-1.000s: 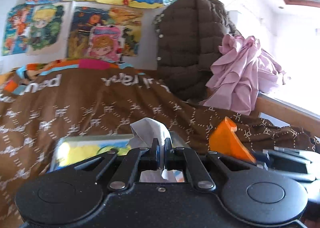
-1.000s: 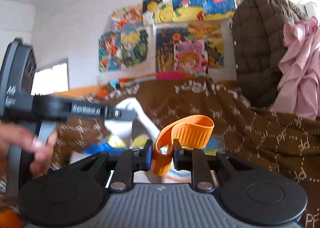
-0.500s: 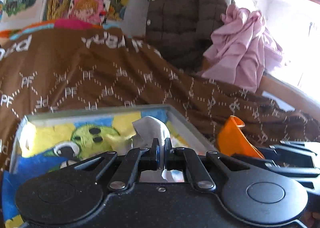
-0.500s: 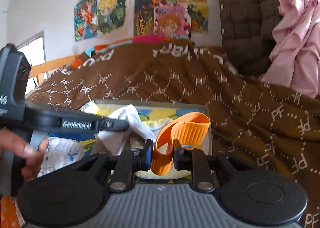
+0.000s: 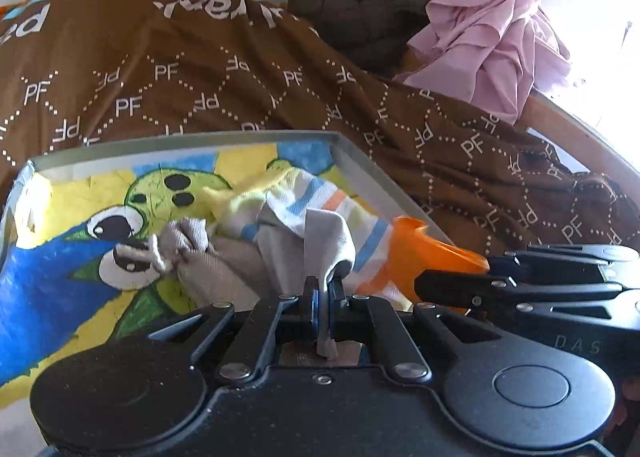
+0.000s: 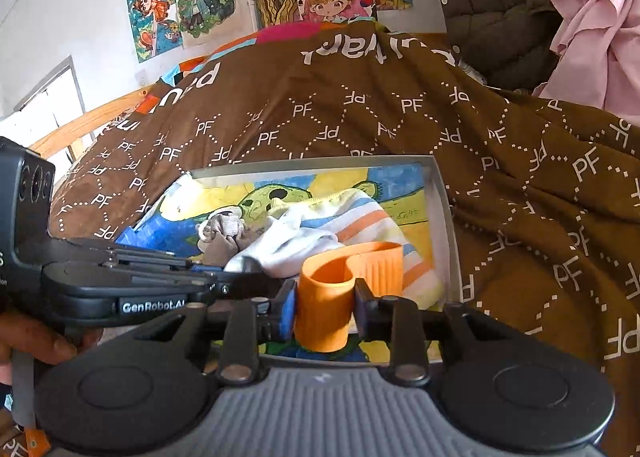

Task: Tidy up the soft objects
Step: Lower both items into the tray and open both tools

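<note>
The left claw (image 5: 325, 289) is pressed together on a fold of grey cloth (image 5: 320, 233) — it lies in the cartoon-lined tray (image 6: 442, 193) on the bed's brown blanket (image 6: 360, 121), beside a striped sock (image 6: 352, 217). At the tray's 5 o'clock corner the right claw (image 6: 325, 307) is spreading, the orange band (image 6: 340, 281) between its pads.

Left hand-held gripper (image 5: 325, 289) is clamped tight; right hand-held gripper (image 6: 325, 307) jaws are opening.

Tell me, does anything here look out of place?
Nothing looks damaged or spilled. The striped sock and grey cloth lie crumpled inside the tray, and the orange band sits between the right tongs.
</note>
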Action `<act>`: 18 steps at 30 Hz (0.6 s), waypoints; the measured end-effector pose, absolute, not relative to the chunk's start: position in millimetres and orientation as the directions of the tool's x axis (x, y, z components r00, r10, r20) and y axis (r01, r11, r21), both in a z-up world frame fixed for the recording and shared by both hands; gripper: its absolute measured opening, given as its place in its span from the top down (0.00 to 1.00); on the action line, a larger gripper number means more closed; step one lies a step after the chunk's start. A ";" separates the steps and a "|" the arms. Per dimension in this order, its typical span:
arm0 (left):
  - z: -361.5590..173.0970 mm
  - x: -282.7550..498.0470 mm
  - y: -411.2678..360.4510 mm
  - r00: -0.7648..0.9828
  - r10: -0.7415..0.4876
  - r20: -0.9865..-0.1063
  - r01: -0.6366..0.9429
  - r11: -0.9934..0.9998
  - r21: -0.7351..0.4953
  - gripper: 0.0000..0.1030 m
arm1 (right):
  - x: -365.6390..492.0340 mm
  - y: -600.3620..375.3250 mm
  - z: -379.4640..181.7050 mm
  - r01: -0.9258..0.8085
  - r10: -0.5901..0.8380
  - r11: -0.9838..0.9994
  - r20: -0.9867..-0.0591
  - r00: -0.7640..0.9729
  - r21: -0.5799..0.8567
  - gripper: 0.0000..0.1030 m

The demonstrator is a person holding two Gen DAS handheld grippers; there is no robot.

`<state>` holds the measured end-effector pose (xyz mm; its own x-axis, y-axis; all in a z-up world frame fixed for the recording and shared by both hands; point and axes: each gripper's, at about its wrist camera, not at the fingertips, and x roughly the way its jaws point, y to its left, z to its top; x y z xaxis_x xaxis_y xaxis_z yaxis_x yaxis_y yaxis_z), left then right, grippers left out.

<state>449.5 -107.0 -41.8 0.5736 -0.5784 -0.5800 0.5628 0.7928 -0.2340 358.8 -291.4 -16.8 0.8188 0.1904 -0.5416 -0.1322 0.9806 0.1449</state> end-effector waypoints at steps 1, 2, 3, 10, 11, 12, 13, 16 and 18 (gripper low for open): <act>-42.8 449.2 -106.7 0.568 -0.580 -0.583 0.565 0.791 -0.237 0.94 | 358.6 -290.9 -16.8 -0.135 0.191 0.981 -0.541 0.819 0.142 0.63; -43.9 448.5 -106.5 0.565 -0.581 -0.586 0.565 0.790 -0.239 0.94 | 357.9 -290.5 -16.6 -0.137 0.192 0.981 -0.539 0.820 0.141 0.62; -44.6 447.6 -106.0 0.563 -0.582 -0.587 0.564 0.789 -0.242 0.94 | 357.0 -290.5 -16.5 -0.139 0.193 0.980 -0.536 0.822 0.140 0.61; -44.3 438.5 -99.0 0.589 -0.580 -0.563 0.534 0.802 -0.268 0.82 | 346.2 -290.7 -13.9 -0.143 0.193 0.980 -0.517 0.834 0.135 0.51; -43.1 436.1 -97.7 0.595 -0.578 -0.558 0.531 0.805 -0.266 0.80 | 343.4 -291.0 -12.1 -0.141 0.190 0.981 -0.507 0.840 0.135 0.49; -41.6 433.8 -96.6 0.601 -0.576 -0.554 0.529 0.806 -0.264 0.73 | 341.2 -291.4 -10.4 -0.141 0.191 0.981 -0.500 0.845 0.136 0.47; -40.2 430.5 -94.9 0.612 -0.571 -0.547 0.525 0.811 -0.259 0.68 | 338.1 -291.4 -8.3 -0.141 0.189 0.981 -0.492 0.850 0.134 0.44; -35.9 422.1 -88.5 0.643 -0.553 -0.530 0.496 0.828 -0.263 0.61 | 328.7 -291.2 -3.4 -0.142 0.188 0.981 -0.470 0.863 0.132 0.38; -31.2 413.6 -82.2 0.672 -0.537 -0.510 0.467 0.842 -0.270 0.52 | 321.2 -289.6 0.5 -0.146 0.190 0.981 -0.456 0.870 0.131 0.34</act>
